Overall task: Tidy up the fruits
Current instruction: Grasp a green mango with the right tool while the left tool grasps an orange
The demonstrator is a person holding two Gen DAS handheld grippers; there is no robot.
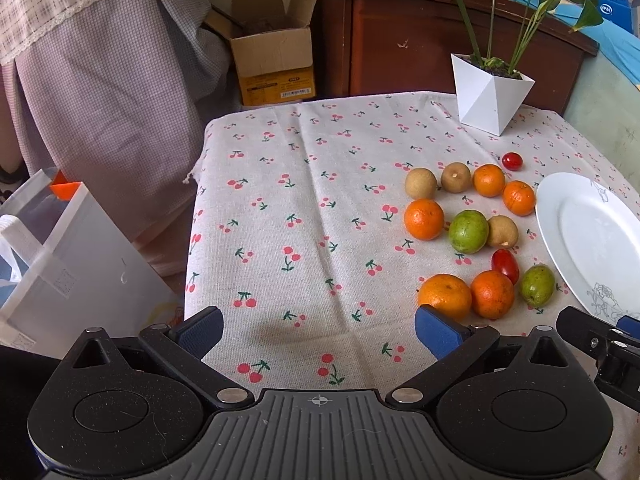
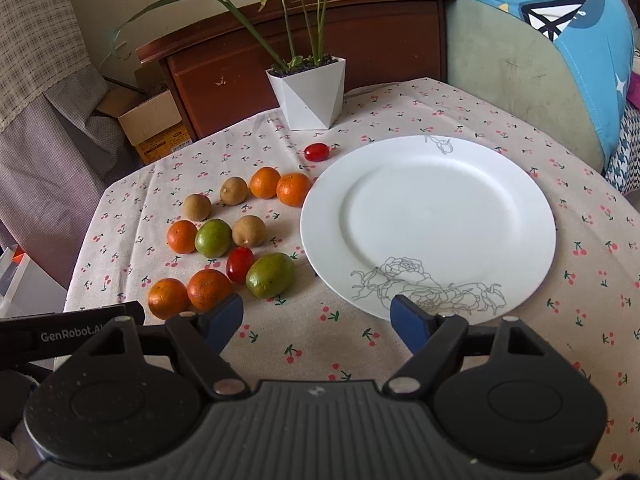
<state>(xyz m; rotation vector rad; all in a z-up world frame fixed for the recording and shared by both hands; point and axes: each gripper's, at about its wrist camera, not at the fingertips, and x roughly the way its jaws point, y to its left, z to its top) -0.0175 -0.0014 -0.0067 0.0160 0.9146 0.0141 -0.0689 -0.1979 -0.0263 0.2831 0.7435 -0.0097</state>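
Both claws wide, empty: left claw [image 1: 318, 330], right claw [image 2: 316, 318]. Risk: nudging the round orange tangerine [image 2: 209, 290] (tightly clustered) rolls neighbours off the cherry-print table [image 2: 312, 344], missing the white plate [image 2: 328, 200].

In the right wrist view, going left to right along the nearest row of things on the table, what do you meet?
Orange → second orange → red tomato → green fruit → plate.

Five round orange mandarins [image 2: 182, 236], three brown round longans [image 2: 197, 207] and two green fruits [image 2: 213, 237]. Two red cherry tomatoes [image 2: 316, 152]. One white plate [image 2: 324, 216], one white faceted plant pot [image 2: 308, 96].
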